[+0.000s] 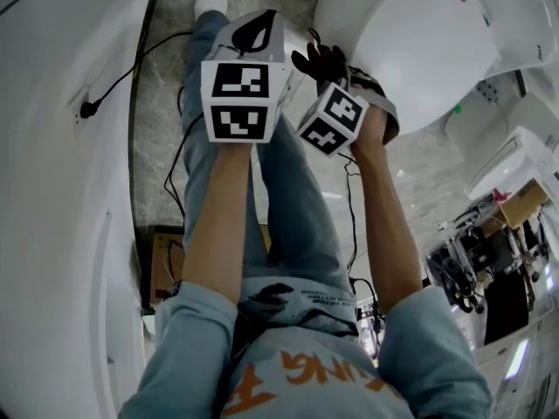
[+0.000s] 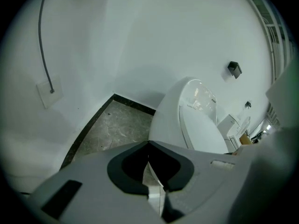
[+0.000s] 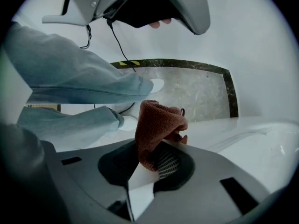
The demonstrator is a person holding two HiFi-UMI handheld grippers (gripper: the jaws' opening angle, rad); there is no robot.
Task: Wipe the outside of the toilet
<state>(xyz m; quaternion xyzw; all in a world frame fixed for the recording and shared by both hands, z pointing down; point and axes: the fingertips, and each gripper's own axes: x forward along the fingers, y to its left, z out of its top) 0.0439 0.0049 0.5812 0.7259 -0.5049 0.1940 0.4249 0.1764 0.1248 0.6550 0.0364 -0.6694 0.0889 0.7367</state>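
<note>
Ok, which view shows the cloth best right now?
The right gripper view: the reddish-brown cloth sits at the centre, bunched and clamped between the jaws of the right gripper. The head view shows only a dark scrap of it past that gripper's marker cube. The left gripper view does not show it.

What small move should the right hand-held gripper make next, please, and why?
Probably lower the right hand-held gripper so its rust-brown terry cloth presses on the glossy white toilet; the cloth is clamped but seems just above that surface.
</note>
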